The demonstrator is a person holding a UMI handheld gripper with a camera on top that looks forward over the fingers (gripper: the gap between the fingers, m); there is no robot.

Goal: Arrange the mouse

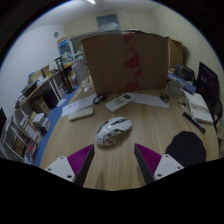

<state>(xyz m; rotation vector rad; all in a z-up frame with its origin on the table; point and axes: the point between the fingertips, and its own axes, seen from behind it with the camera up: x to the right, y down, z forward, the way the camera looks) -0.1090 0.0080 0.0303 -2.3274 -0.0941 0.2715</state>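
Note:
A grey and white mouse [113,130] lies on the wooden table [135,125], just ahead of my fingers and a little left of the middle between them. My gripper [113,163] is open with nothing between its purple pads [79,160]. The fingers are held just above the bare table, short of the mouse and not touching it.
A white remote-like device [119,102] and a flat white board [80,110] lie beyond the mouse. A large brown cardboard box [115,62] stands at the back. A black object [186,148] lies near the right finger. Shelves [35,105] stand on the left, papers [199,108] lie on the right.

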